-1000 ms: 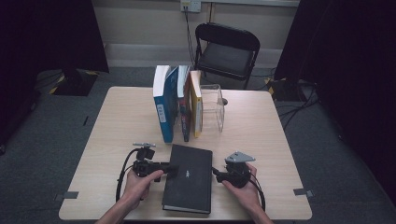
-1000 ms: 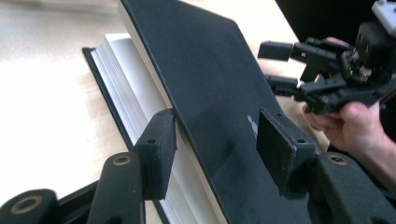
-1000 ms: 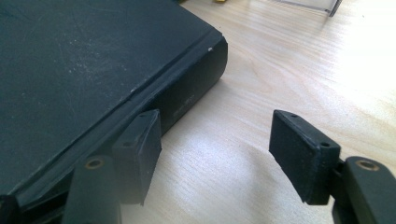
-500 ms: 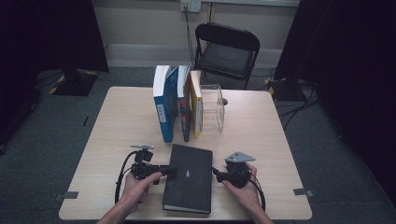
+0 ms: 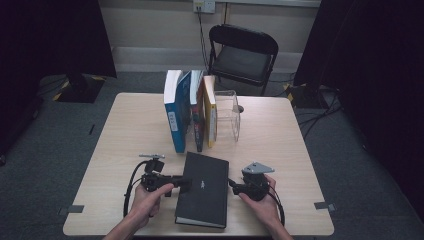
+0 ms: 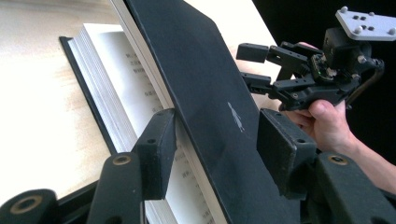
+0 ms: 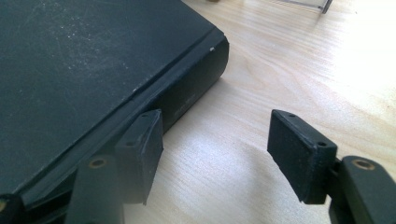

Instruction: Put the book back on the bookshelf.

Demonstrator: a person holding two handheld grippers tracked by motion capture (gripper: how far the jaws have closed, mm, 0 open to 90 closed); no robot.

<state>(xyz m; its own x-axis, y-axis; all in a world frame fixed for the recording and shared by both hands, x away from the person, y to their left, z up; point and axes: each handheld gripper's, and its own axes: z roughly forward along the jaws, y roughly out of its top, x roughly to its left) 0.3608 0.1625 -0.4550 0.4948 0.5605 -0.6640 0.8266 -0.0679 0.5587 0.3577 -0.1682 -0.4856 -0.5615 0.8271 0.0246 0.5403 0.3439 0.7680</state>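
One black book (image 5: 204, 189) flat near front table (image 5: 130, 130) edge, long axis running front to back, spine on right side. Left gripper (image 6: 210, 149) jaws spread astride lifted front cover, not yet pinching; pages exposed beneath. Right gripper (image 7: 215, 154) spread wide, just beside spine, one jaw touching it, gripping nothing. Left gripper nearer to cover's free edge. Behind black book: three upright books (image 5: 191, 112), one clear holder (image 5: 227, 116). Two grippers total.

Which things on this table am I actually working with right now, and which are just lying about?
In hand: black hardcover book, its cover straddled by the left gripper; right gripper, open beside its spine.
Lying about: blue-and-white upright book, yellow upright book, clear plastic bookend, black folding chair.
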